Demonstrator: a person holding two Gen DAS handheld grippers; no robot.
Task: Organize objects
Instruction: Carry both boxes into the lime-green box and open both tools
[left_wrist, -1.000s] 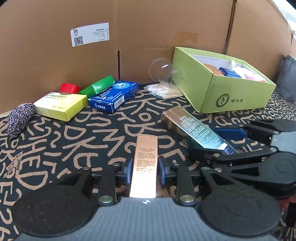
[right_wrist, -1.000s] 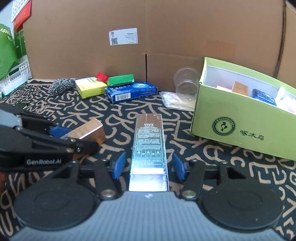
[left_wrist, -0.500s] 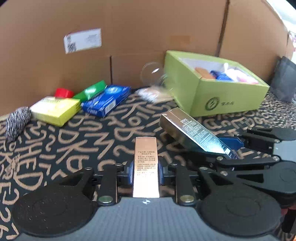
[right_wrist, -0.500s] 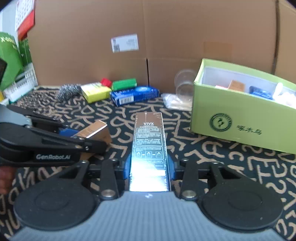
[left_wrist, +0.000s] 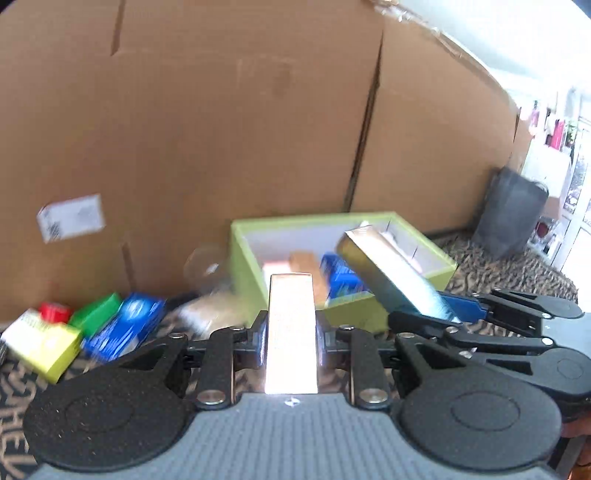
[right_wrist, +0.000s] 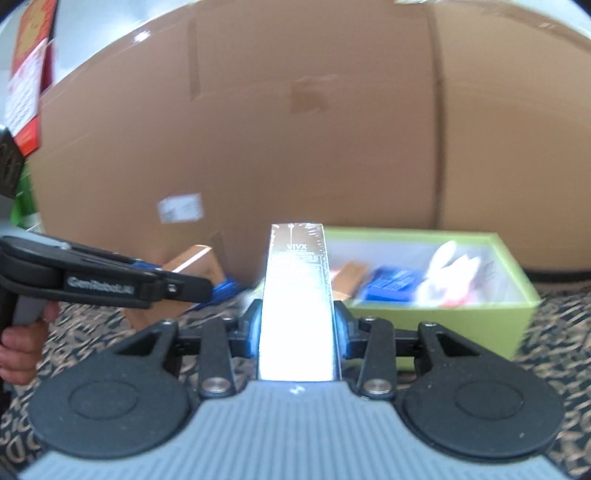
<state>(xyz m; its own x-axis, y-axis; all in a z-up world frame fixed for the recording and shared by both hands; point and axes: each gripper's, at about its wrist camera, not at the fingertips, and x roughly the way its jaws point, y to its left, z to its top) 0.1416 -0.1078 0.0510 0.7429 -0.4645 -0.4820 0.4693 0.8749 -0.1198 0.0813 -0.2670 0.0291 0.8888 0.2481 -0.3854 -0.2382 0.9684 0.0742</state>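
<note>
My left gripper (left_wrist: 291, 341) is shut on a slim copper-coloured box (left_wrist: 291, 317) and holds it in the air, pointing at the green open box (left_wrist: 369, 314). My right gripper (right_wrist: 297, 326) is shut on a dark silver VIVX box (right_wrist: 297, 280), also lifted, in front of the green box (right_wrist: 480, 321). In the left wrist view the right gripper (left_wrist: 439, 314) holds the silver box (left_wrist: 391, 280) over the green box's front edge. In the right wrist view the left gripper (right_wrist: 177, 284) holds the copper box (right_wrist: 192, 262) to the left.
The green box holds a blue pack (right_wrist: 391, 284), an orange box (right_wrist: 351, 273) and white items (right_wrist: 454, 273). On the patterned cloth at left lie a yellow box (left_wrist: 40, 343), a green box (left_wrist: 96, 314), a blue box (left_wrist: 125, 328) and a clear cup (left_wrist: 207, 266). Cardboard walls (left_wrist: 221, 129) stand behind.
Both grippers closed on their boxes, lifted them off the cloth and moved forward towards the green box. The views now look down into it.
</note>
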